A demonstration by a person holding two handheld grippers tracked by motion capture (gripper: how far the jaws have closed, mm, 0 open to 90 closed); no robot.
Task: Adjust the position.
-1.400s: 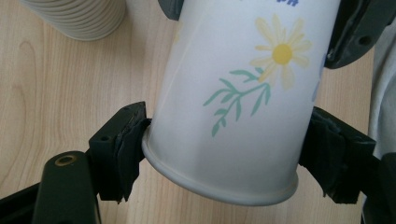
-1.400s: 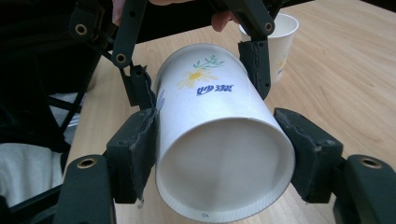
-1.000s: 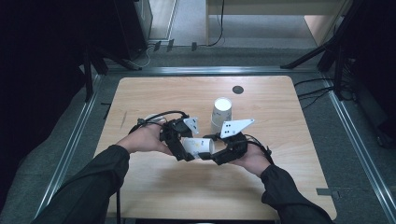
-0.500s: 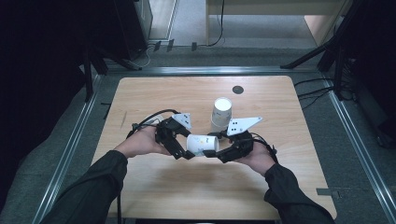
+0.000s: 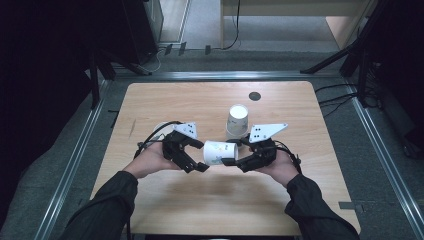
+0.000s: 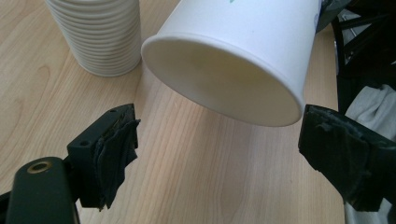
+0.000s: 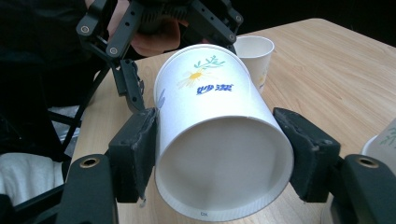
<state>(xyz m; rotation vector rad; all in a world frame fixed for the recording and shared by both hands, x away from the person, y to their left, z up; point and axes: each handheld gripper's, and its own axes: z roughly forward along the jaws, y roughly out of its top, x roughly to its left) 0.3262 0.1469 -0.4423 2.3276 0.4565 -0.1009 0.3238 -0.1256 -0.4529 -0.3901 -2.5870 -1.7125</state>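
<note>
Two hand-held black grippers meet over the near middle of the pale wooden worktop (image 5: 300,200). The right gripper (image 5: 239,161) has its fingers (image 7: 135,154) clamped on the base end of a white paper cup with a printed daisy and blue lettering (image 5: 219,152), held on its side clear of the wood, mouth turned left. The left gripper (image 5: 196,156) faces that mouth; its fingers (image 6: 114,147) stand apart on either side of the rim without touching it, and they have just been opening, with the cup's rim still between them in line but free of the pads.

Just beyond the held cup, a stack of upturned white paper cups (image 5: 237,121) stands on the worktop, close to the right gripper's grey plate. A single upright white paper cup (image 7: 254,56) stands to the left, behind the left gripper. A small dark round inset (image 5: 255,96) lies near the far edge.

The far half of the worktop and the strip along its near edge offer open room; both side edges lie well apart from the hands. A metal rail frames the worktop on the grey floor.
</note>
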